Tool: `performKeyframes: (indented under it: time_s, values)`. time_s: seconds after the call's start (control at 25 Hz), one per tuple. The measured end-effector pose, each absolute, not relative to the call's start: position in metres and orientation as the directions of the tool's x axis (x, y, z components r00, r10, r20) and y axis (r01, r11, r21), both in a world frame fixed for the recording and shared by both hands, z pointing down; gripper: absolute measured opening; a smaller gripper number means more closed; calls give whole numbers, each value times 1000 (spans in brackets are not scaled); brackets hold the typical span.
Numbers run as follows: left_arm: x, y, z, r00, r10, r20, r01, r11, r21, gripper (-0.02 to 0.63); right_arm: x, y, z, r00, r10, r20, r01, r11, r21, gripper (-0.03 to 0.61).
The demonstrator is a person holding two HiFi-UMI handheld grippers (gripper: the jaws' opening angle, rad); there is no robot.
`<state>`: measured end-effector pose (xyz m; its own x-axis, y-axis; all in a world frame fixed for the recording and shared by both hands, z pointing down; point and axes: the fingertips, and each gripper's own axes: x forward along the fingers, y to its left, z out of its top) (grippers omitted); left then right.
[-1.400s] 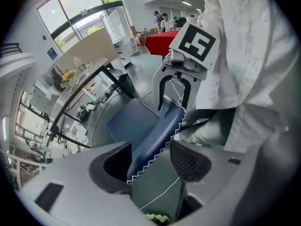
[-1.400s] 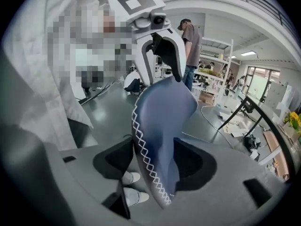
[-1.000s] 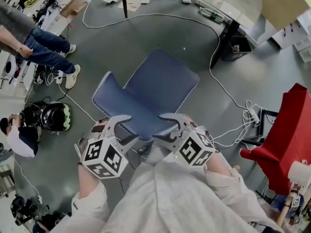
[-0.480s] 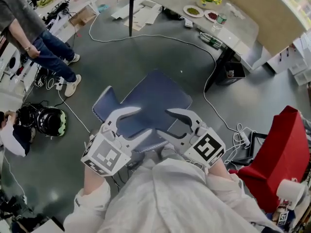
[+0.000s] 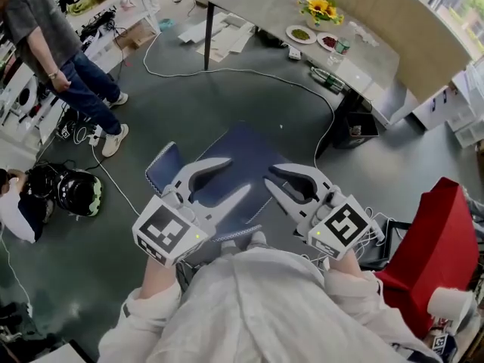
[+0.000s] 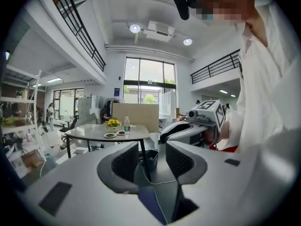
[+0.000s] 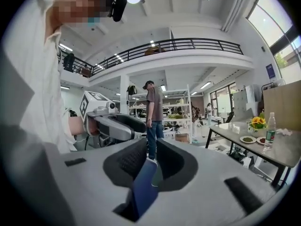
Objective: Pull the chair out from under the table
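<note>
The blue chair [image 5: 249, 153] stands on the grey floor, clear of the grey table [image 5: 280, 6] at the back. Both grippers hover above its backrest, side by side, touching nothing. My left gripper [image 5: 236, 175] is open, and its jaws have just been closing with nothing between them. My right gripper [image 5: 270, 177] shows a narrow gap, and its jaws have also just been closing on nothing. In the left gripper view the chair [image 6: 155, 201] shows low through the jaw gap of the left gripper [image 6: 153, 161]. The right gripper view shows the chair [image 7: 143, 187] likewise below the right gripper [image 7: 150, 159].
A person [image 5: 45, 29] stands at the upper left beside shelves. A helmet [image 5: 76, 191] lies on the floor at the left. Cables [image 5: 325, 104] run across the floor by a black bin [image 5: 355, 123]. A red object [image 5: 431, 233] stands at the right.
Both grippers have lifted off the chair's backrest edge and risen above it, and their jaws have narrowed, the right more than the left. The head view has tilted up toward the table.
</note>
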<state>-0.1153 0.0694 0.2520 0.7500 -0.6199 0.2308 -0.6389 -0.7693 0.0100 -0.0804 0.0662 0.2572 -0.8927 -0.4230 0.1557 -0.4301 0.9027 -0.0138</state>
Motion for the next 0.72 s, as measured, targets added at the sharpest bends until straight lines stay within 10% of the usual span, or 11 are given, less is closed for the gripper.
performKeyframes:
  time_s: [0.28, 0.72]
  values:
    - [-103, 72, 243, 761, -637, 127, -649, -745, 154, 39, -78, 76, 254, -883, -440, 162, -445, 896, 10, 11]
    - [-113, 85, 255, 720, -668, 187, -691, -716, 98, 15, -83, 76, 254, -872, -455, 183, -463, 887, -1, 3]
